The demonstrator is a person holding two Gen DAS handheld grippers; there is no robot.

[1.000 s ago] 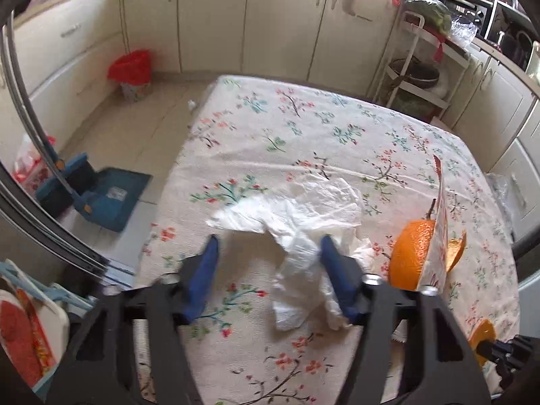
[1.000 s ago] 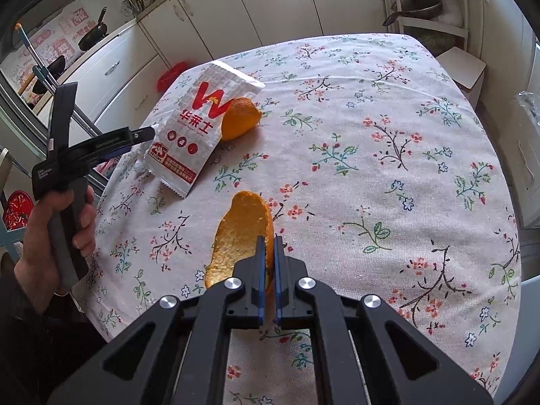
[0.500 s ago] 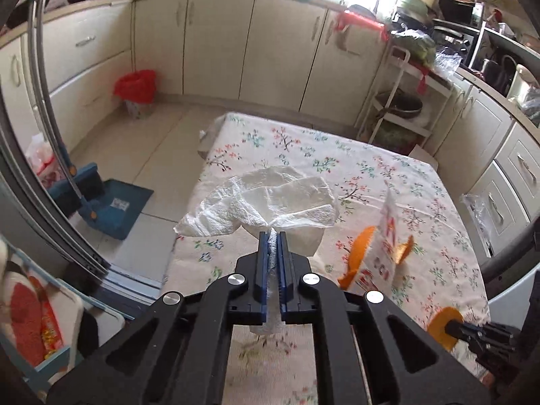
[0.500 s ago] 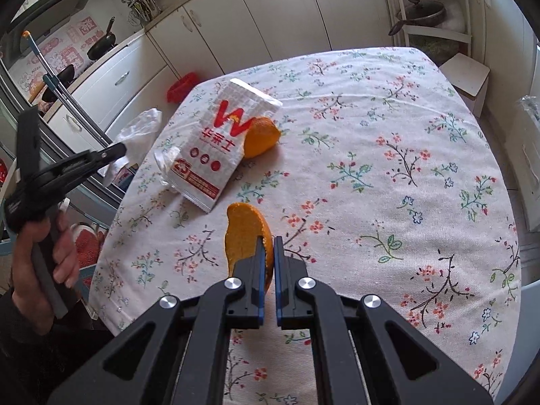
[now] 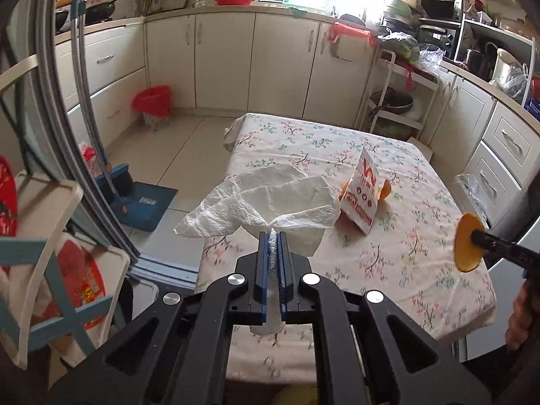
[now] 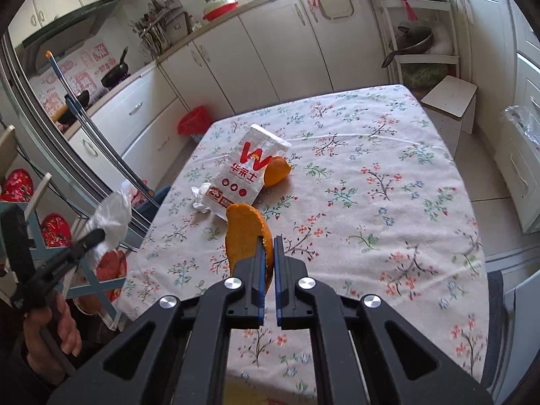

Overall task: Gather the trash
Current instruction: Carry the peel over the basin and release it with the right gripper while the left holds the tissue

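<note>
Two pieces of trash are held above the flowered worktop [image 6: 388, 182]: a crumpled white tissue [image 5: 270, 202], gripped in the closed jaws of the left gripper [image 5: 272, 239] near the worktop's left edge, and a curved orange peel [image 6: 246, 233], pinched in the right gripper [image 6: 267, 246]. On the cloth lie a red-and-white snack packet [image 6: 246, 175] (leaning on another orange peel [image 6: 278, 170]) and a small crumpled wrapper [image 6: 199, 199] touching it. A red-lined bin [image 5: 153, 106] stands on the floor by the cabinets.
</note>
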